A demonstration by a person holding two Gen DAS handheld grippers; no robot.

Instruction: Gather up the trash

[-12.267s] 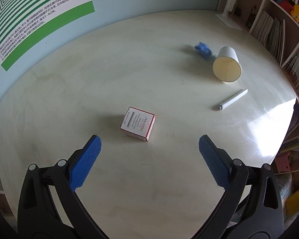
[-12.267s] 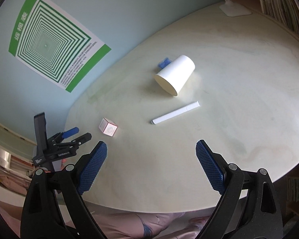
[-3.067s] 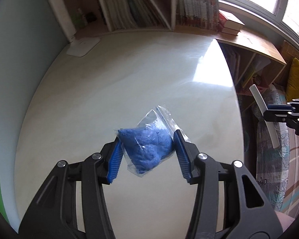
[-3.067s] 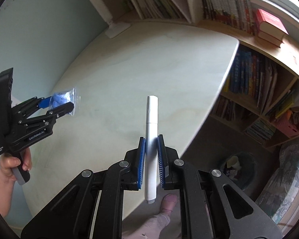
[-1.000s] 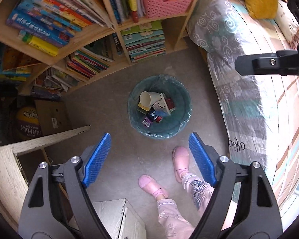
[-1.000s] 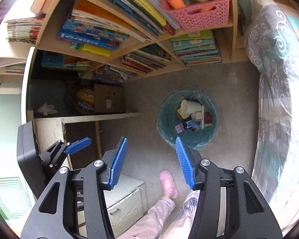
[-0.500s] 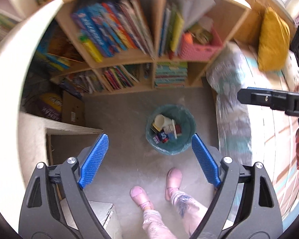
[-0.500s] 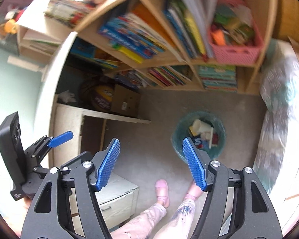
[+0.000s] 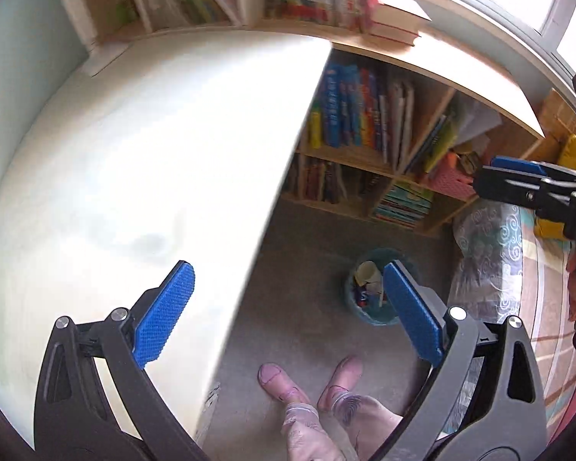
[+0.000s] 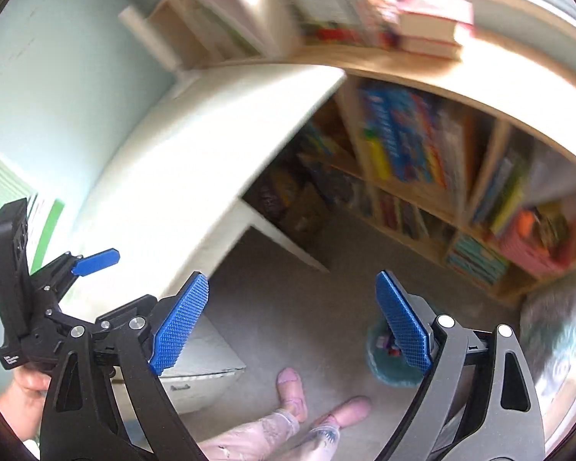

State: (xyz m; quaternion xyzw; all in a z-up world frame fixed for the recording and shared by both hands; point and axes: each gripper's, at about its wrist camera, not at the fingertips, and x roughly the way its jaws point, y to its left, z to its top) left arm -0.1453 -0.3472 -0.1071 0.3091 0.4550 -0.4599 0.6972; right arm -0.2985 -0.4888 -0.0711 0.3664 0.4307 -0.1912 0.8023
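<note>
A teal-lined trash bin [image 9: 368, 292] stands on the grey floor below the table and holds a white cup and other trash. It shows in the right wrist view [image 10: 388, 357] too, partly hidden by a finger. My left gripper [image 9: 288, 311] is open and empty, over the table's edge. My right gripper [image 10: 292, 320] is open and empty, above the floor. The left gripper also shows in the right wrist view [image 10: 92, 263], and the right gripper shows at the right edge of the left wrist view [image 9: 518, 176]. No trash shows on the pale table [image 9: 142, 146].
A wooden bookshelf [image 9: 380, 130] full of books runs behind the bin. A bed with a patterned cover [image 9: 491, 253] is at the right. The person's feet in pink shoes [image 9: 284, 380] stand on the floor by the table. A white drawer unit [image 10: 199, 361] is under the table.
Both grippers have swung up and away from the bin toward the table. The bin now looks smaller and lower in both views. Both stay open and empty.
</note>
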